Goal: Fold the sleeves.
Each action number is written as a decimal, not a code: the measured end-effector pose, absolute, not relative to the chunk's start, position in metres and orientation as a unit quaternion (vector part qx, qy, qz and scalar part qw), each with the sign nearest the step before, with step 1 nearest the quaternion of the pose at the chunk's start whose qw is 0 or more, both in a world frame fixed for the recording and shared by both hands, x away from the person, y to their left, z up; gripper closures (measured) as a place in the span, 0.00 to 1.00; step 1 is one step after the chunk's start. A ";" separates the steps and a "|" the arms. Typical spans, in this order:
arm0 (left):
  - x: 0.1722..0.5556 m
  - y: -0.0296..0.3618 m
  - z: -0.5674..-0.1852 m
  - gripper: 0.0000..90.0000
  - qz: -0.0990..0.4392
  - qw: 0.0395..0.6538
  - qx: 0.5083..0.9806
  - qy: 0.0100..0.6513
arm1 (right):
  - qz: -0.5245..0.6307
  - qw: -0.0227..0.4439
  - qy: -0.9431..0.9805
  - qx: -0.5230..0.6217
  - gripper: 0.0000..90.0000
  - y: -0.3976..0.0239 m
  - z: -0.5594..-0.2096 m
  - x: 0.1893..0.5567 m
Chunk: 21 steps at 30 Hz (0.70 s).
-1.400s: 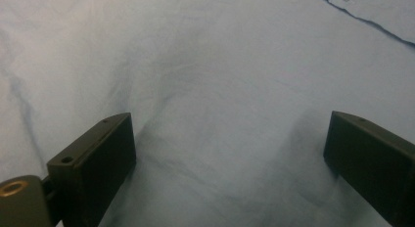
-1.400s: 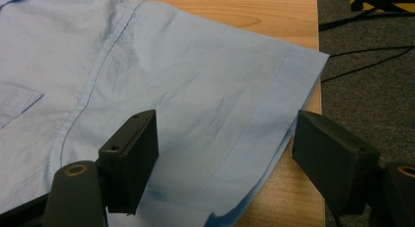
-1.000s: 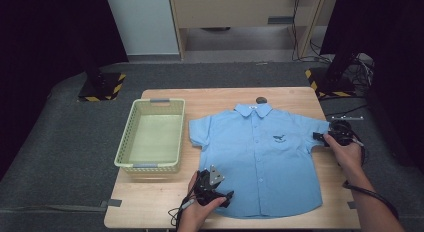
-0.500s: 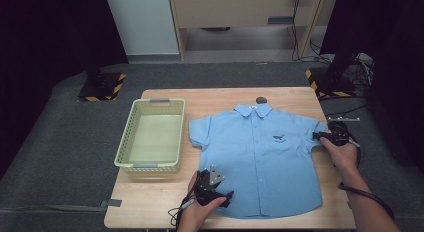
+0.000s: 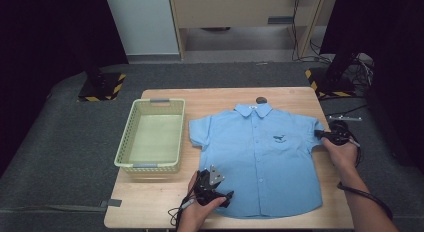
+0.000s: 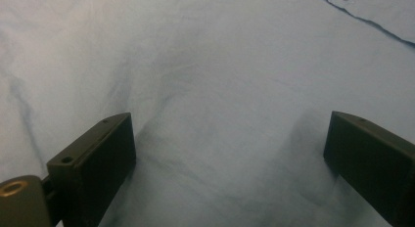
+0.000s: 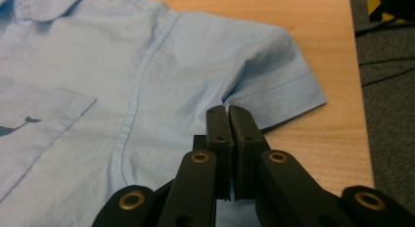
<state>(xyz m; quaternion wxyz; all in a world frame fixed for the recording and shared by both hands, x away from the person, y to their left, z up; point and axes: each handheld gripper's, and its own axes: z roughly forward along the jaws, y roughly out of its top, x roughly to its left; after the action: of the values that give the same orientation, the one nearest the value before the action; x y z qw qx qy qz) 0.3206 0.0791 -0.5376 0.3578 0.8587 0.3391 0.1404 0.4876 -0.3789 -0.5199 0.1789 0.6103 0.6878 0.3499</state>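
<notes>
A light blue short-sleeved shirt [image 5: 265, 157] lies flat, front up, on the wooden table [image 5: 160, 202]. My right gripper [image 5: 319, 134] is at the shirt's right sleeve. Its jaws have just been closing, and in the right gripper view it [image 7: 227, 109] is shut on the fabric where the sleeve [image 7: 274, 70] meets the side seam, with creases running to the tips. My left gripper [image 5: 227, 198] rests on the shirt's lower left hem. In the left gripper view it [image 6: 230, 153] stands open, both jaws set wide on the blue cloth [image 6: 220, 90].
A pale green plastic basket [image 5: 122, 142] stands on the table's left half. A small dark round object [image 5: 261, 99] lies just beyond the collar. Grey carpet surrounds the table, with cables at the right.
My right gripper has edged a little inward onto the sleeve. My left gripper has stayed put on the hem.
</notes>
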 end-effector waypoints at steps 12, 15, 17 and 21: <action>0.321 0.078 -0.537 0.05 0.141 0.356 0.858 0.342 | 0.345 0.229 0.727 0.548 0.99 -0.352 -0.482 0.481; 0.321 0.078 -0.537 0.05 0.140 0.356 0.859 0.342 | 0.343 0.232 0.739 0.532 0.99 -0.341 -0.476 0.480; 0.321 0.078 -0.537 0.05 0.141 0.356 0.859 0.342 | 0.339 0.232 0.747 0.522 0.99 -0.334 -0.474 0.480; 0.320 0.079 -0.537 0.05 0.141 0.356 0.858 0.342 | 0.333 0.233 0.762 0.504 0.99 -0.319 -0.473 0.480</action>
<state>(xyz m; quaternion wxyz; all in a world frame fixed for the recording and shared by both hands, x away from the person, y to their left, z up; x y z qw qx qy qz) 0.3204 0.0786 -0.5374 0.3563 0.8581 0.3417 0.1410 0.4796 -0.3191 -0.4730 0.2332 0.5037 0.7624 0.3326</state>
